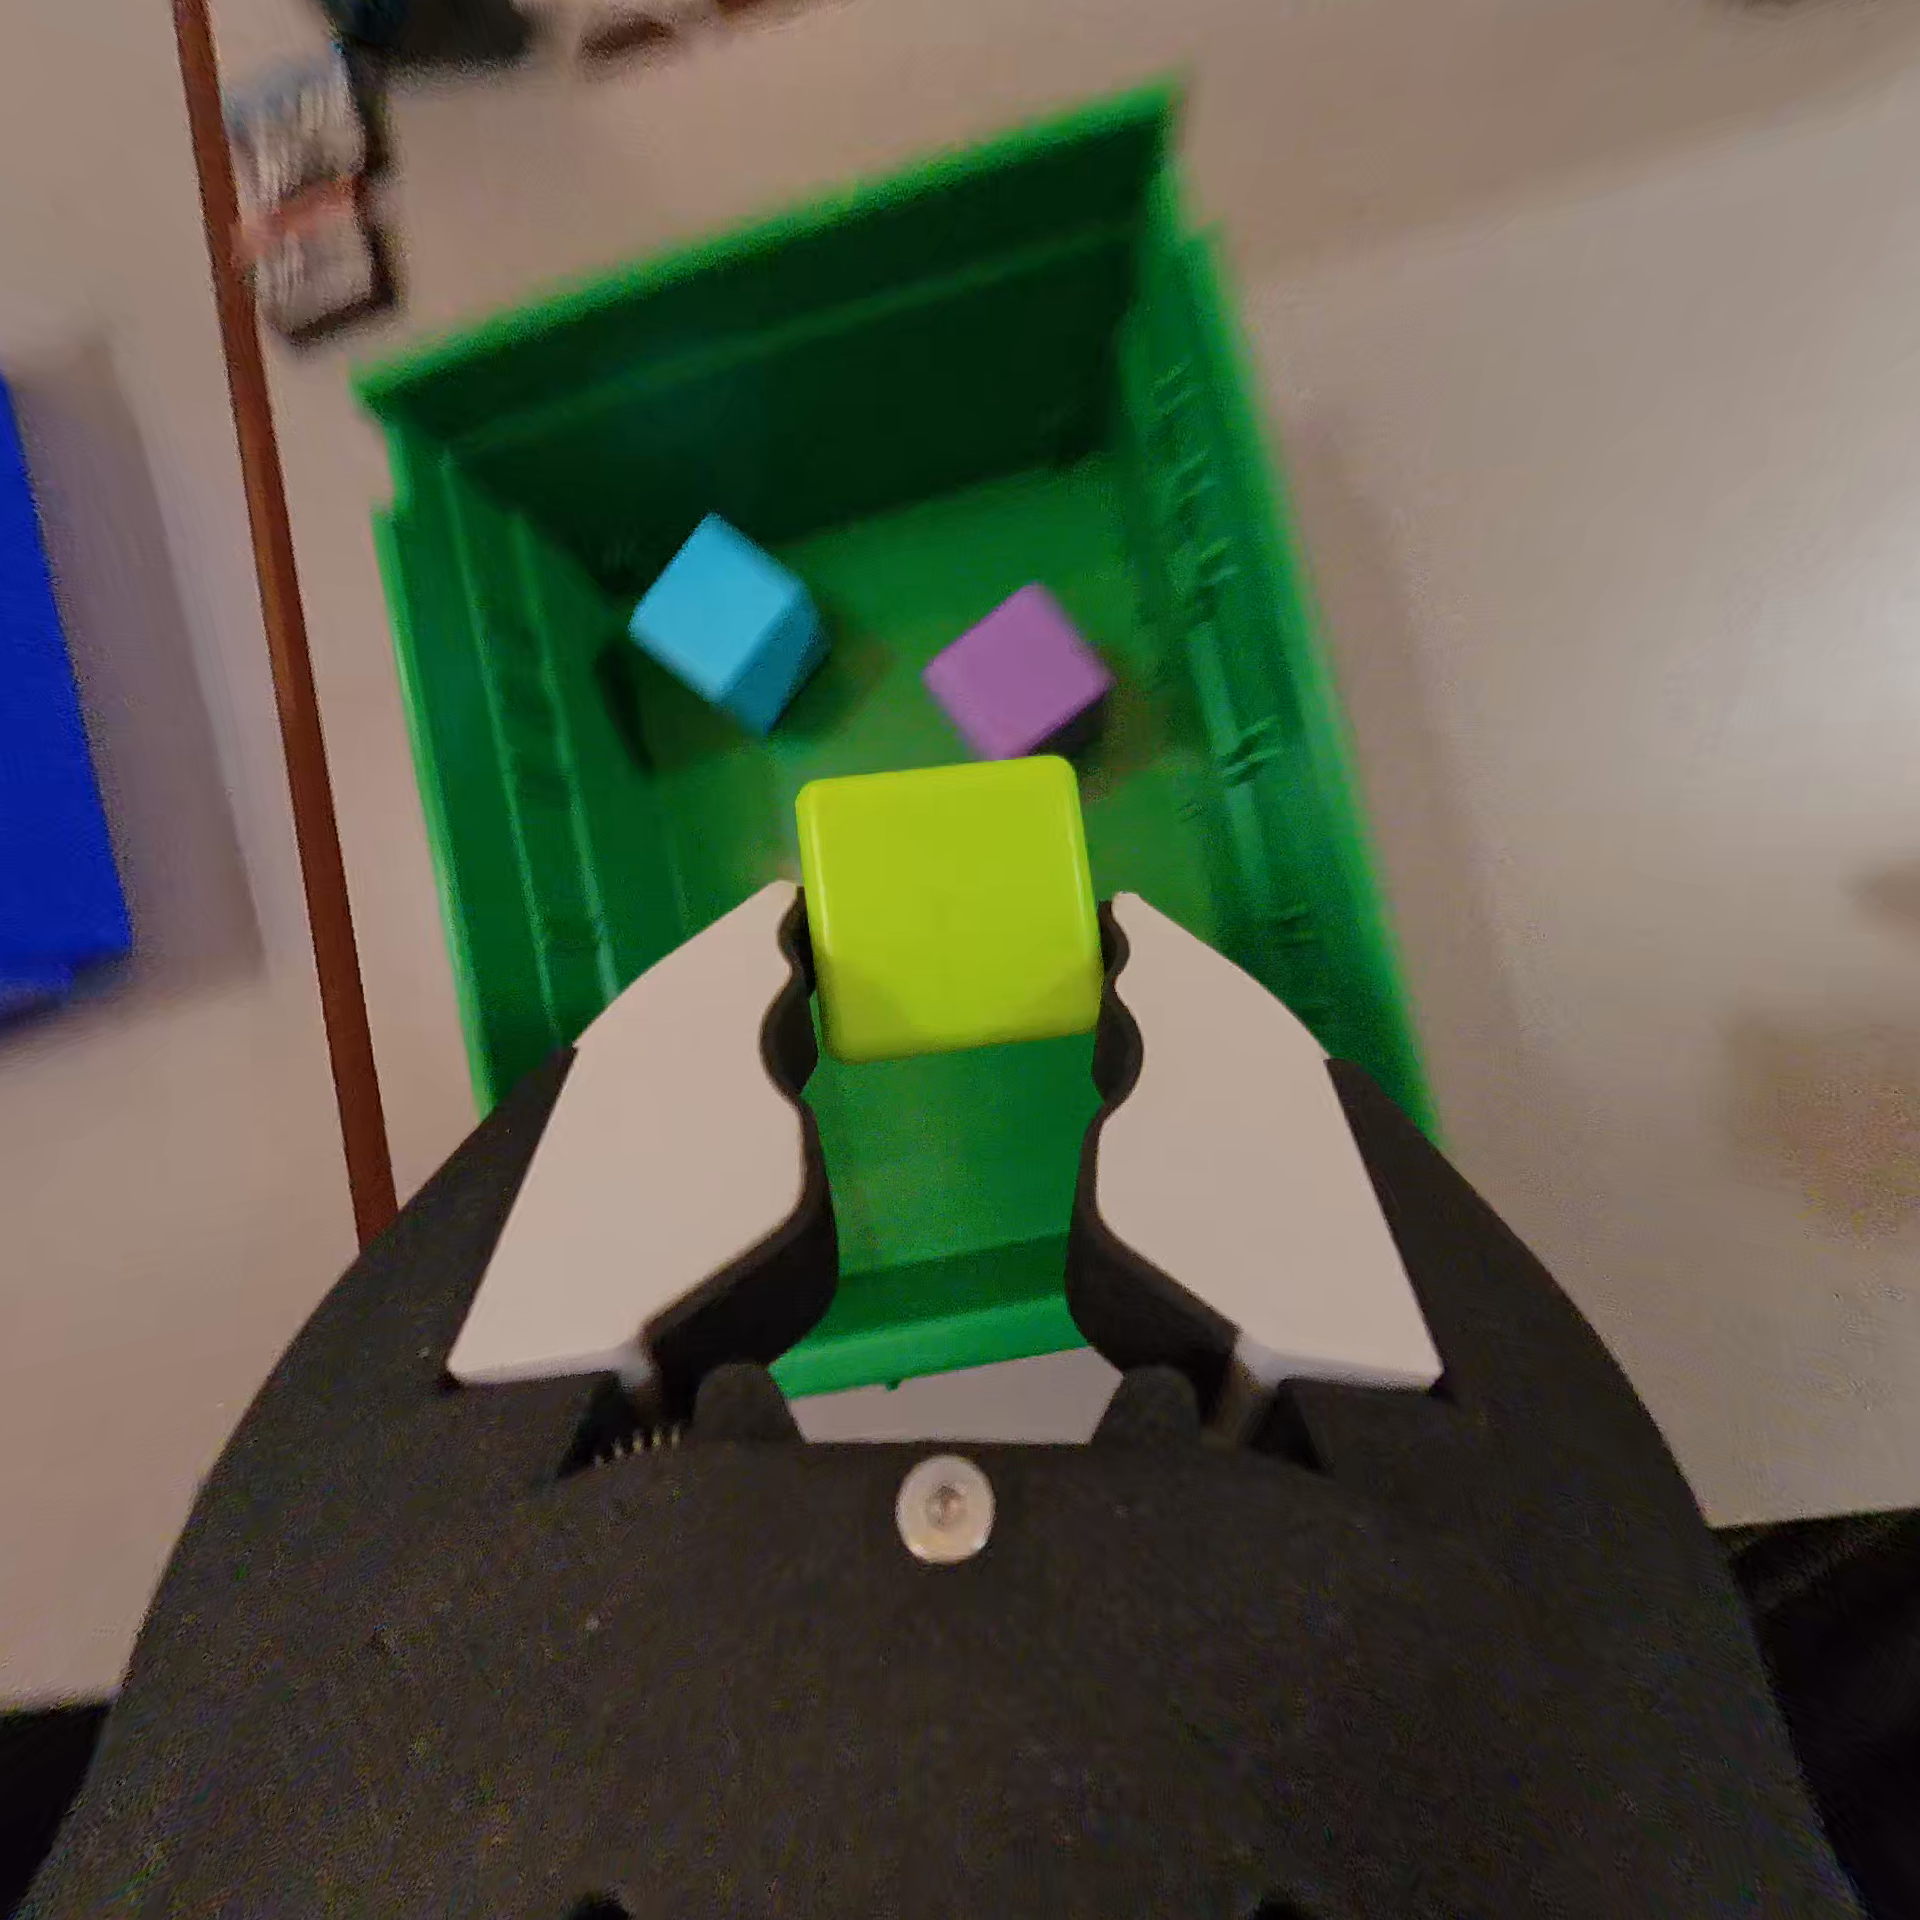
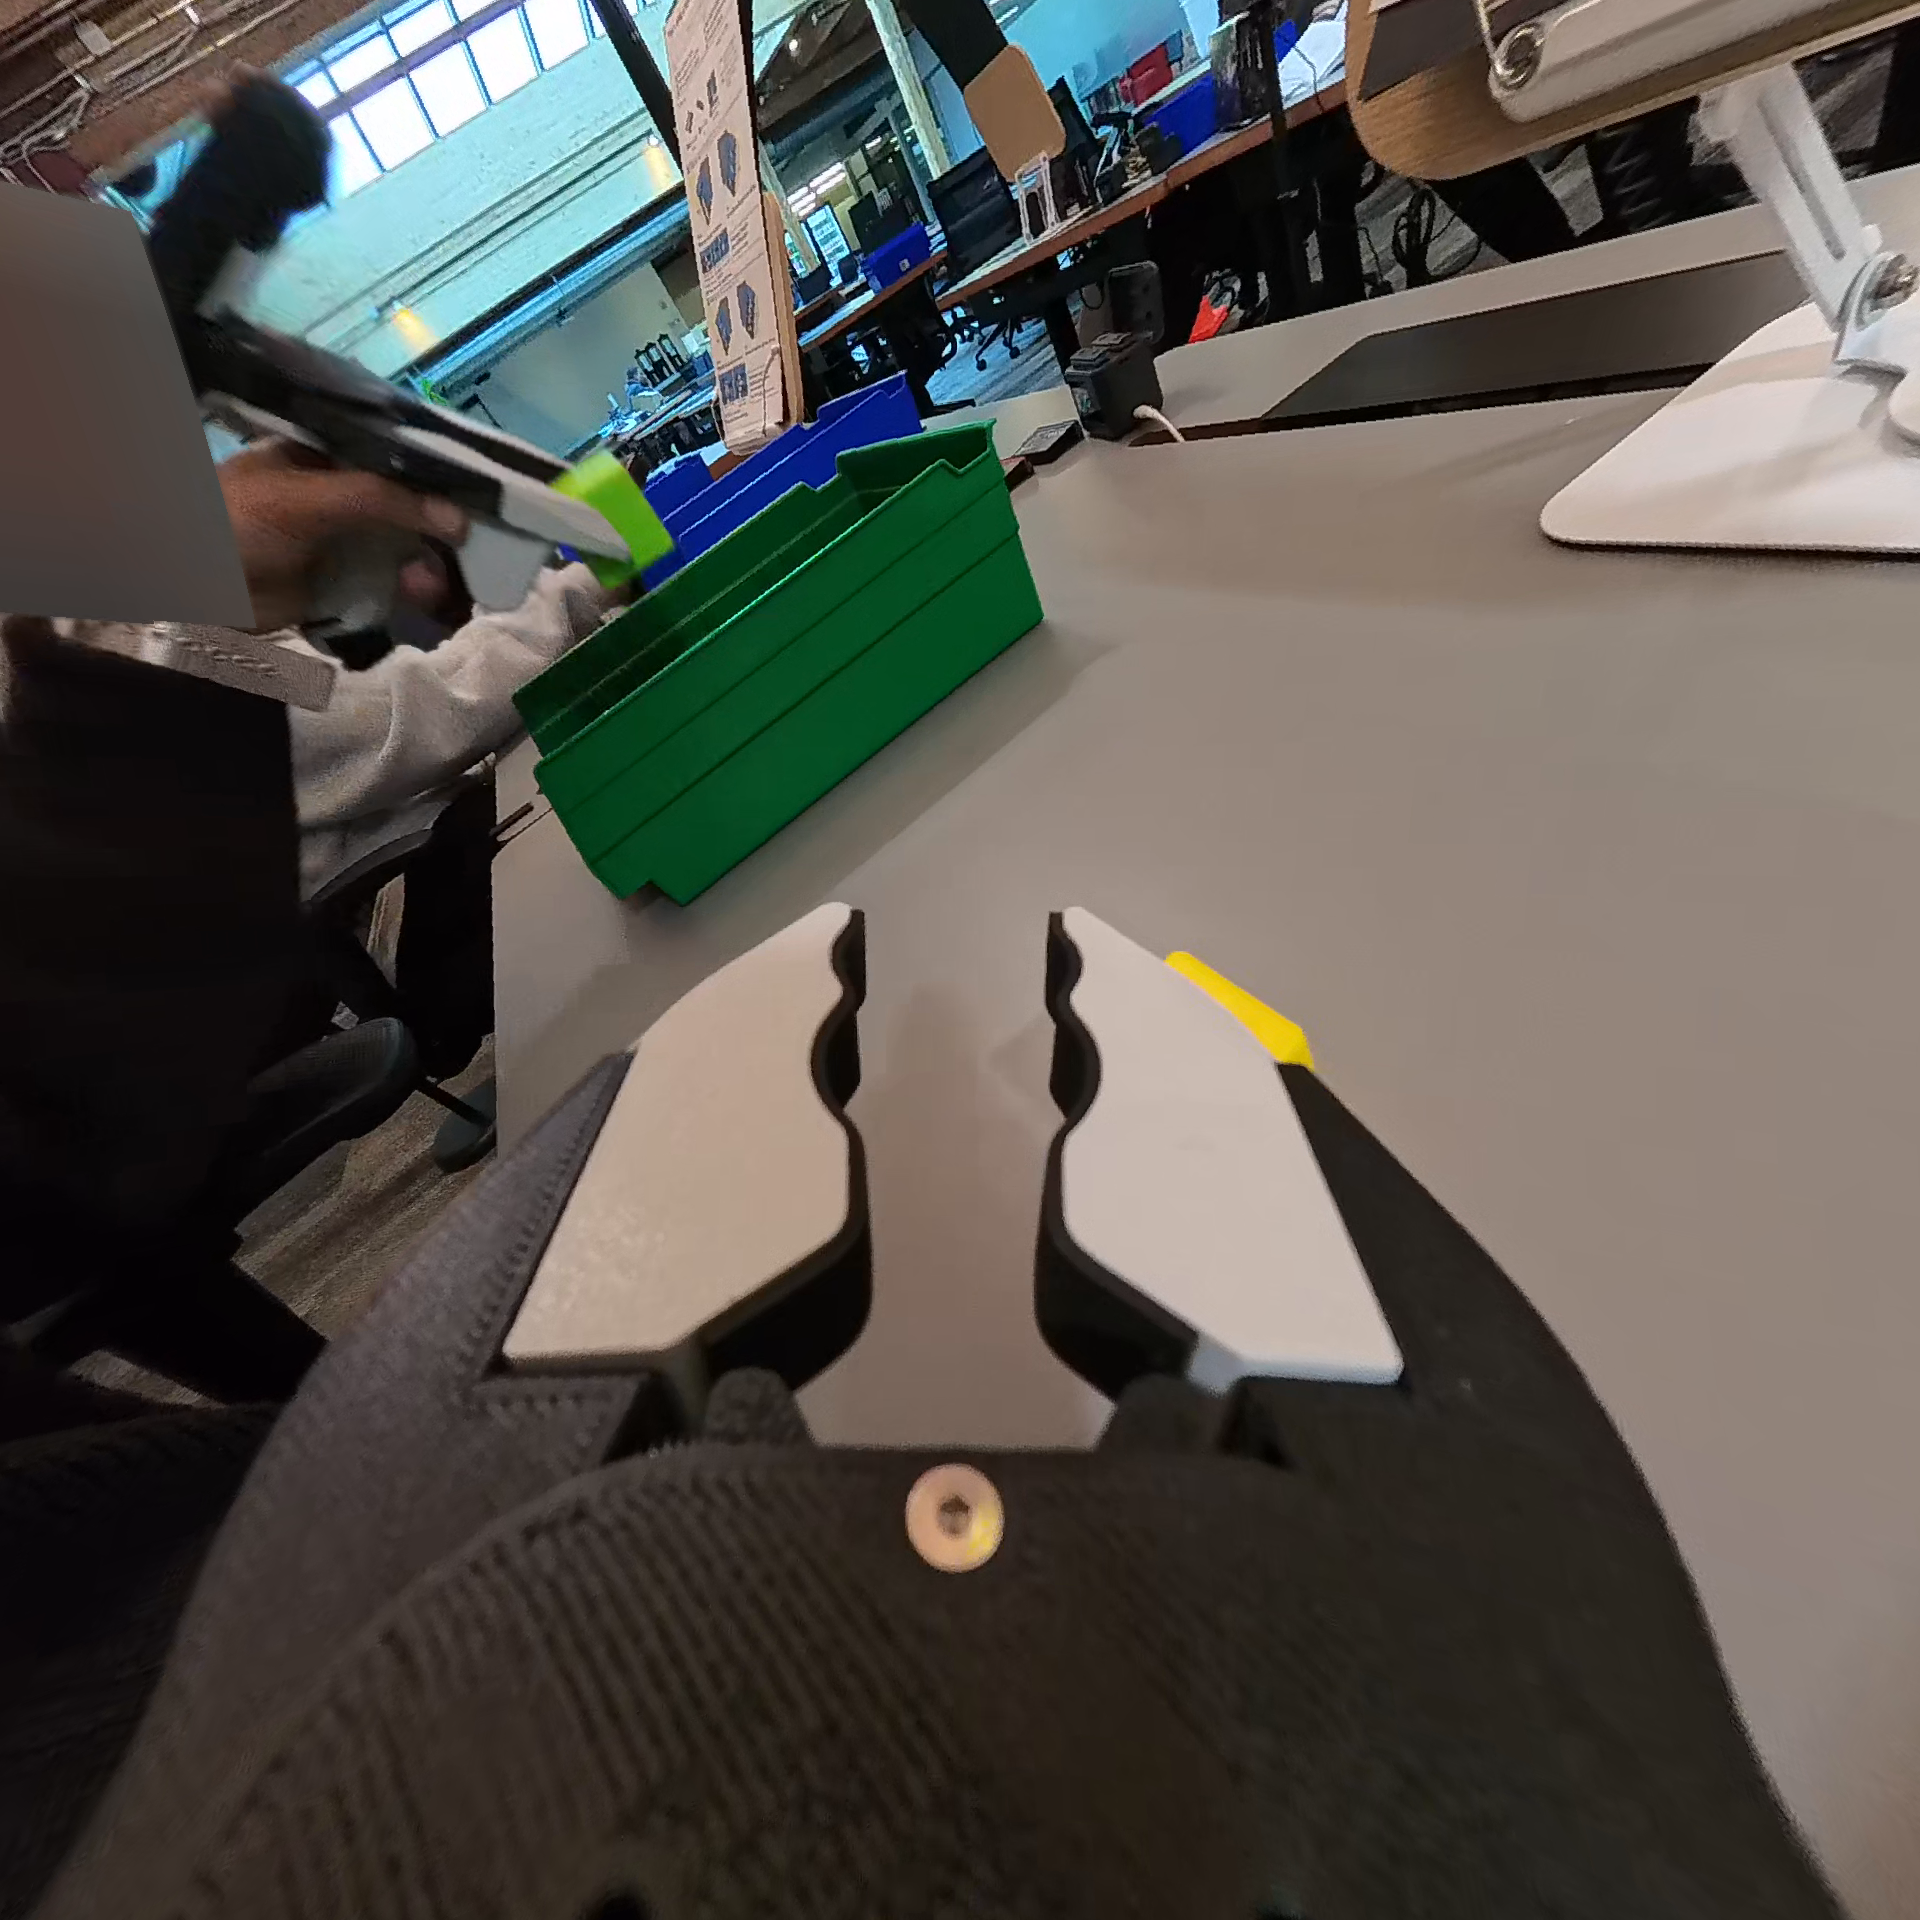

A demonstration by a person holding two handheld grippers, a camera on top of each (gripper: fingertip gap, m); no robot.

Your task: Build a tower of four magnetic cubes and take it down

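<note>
Lime block [image 1: 951,909] sits clamped in the left gripper [image 1: 948,914] above the green bin [image 1: 1262,582]; releasing squarely avoids the blue block [image 1: 722,623]. Right gripper [image 2: 954,940] hangs apart, empty.

Smooth, satin plastic forms the lime cube [image 1: 951,909] and the ribbed green bin [image 1: 1288,727], while the table [image 2: 1455,831] at 3 o'clock looks matt grey laminate.

I am counting three cubes around the one green bin [image 1: 1226,582]: a blue cube [image 1: 727,623] and a purple cube [image 1: 1016,670] lying inside it, and a lime cube [image 1: 951,909] above it. I am seeing one yellow block [image 2: 1242,1008] on the table, well apart from that bin. I am also seeing one blue bin [image 2: 790,457] just behind it.
</note>
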